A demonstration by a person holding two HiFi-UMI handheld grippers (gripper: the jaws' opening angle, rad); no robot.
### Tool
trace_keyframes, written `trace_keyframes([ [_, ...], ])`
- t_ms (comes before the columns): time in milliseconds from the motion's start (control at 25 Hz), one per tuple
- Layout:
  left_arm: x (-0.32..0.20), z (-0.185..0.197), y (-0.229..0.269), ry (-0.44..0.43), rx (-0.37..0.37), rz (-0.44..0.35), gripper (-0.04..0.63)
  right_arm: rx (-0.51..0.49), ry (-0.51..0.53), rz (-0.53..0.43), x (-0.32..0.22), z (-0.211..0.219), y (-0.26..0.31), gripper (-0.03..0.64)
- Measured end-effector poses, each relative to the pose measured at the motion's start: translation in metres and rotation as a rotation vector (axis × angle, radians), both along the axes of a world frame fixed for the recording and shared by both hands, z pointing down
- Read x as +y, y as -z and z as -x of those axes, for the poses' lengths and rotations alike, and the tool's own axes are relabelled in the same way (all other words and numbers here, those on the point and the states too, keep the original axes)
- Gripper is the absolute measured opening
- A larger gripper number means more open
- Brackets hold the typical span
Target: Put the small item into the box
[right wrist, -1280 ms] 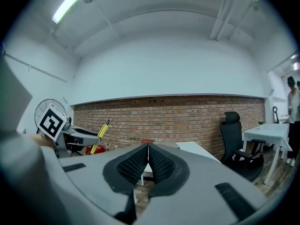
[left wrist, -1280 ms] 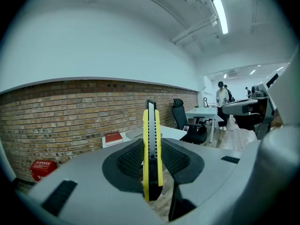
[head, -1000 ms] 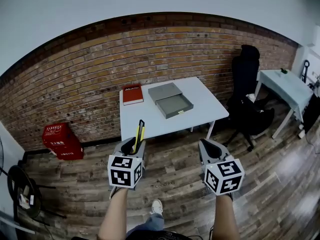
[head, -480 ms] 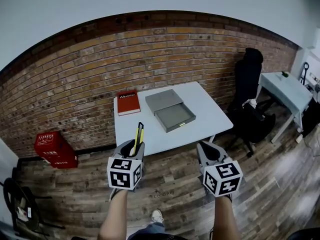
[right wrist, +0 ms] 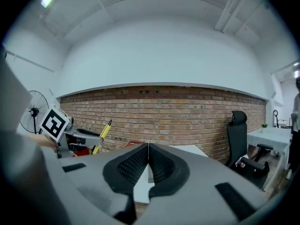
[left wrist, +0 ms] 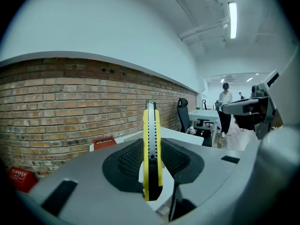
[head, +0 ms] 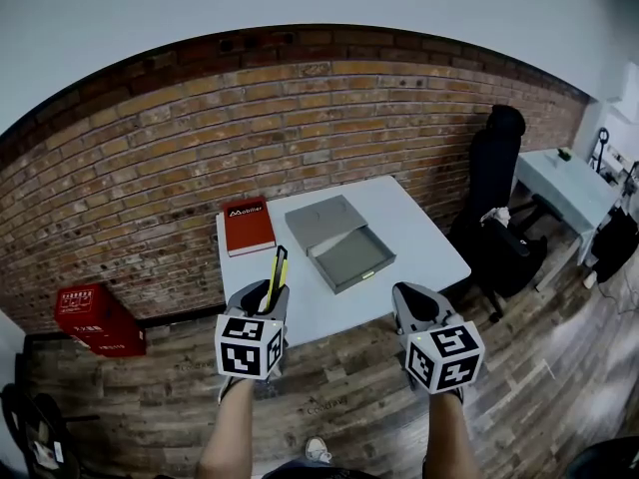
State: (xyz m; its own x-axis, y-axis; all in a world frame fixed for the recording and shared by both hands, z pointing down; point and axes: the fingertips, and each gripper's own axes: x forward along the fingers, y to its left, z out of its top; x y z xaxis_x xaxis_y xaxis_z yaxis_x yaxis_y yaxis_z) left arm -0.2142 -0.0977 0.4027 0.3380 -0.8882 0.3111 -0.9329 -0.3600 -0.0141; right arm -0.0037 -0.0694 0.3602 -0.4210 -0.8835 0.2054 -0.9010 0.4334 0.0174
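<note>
We hold the left gripper (head: 266, 292) at lower centre-left of the head view. Its jaws are clamped on a yellow utility knife (head: 280, 268), which stands upright between the pads. The right gripper (head: 415, 299), at lower centre-right, has its pads pressed together with nothing between them. Each carries a cube of black-and-white square markers.

Mid-frame, a white table (head: 429, 252) bears the grey box (head: 337, 239), well apart from the knife. The box's open tray faces us, with a small pale tag on its near edge that we cannot read. Just left of the box lies a red book (head: 248, 228); we cannot read its white cover lettering for certain. At far left sits a red crate (head: 95, 317), its white print too small to read.
</note>
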Motion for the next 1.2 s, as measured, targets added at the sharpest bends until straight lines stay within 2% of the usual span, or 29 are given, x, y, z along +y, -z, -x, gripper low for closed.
trace_keyframes([
  [560, -0.056, 0.020, -0.008, -0.023, 0.015, 0.011, 0.129, 0.010, -0.026, 0.008, -0.057, 0.018, -0.003, 0.020],
  [840, -0.082, 0.012, -0.009, -0.026, 0.007, 0.008, 0.129, 0.005, -0.029, -0.002, -0.083, 0.011, -0.004, 0.020],
  [1200, -0.124, 0.002, -0.013, 0.039, -0.016, 0.006, 0.129, -0.012, 0.033, -0.009, -0.139, -0.004, -0.012, 0.020],
])
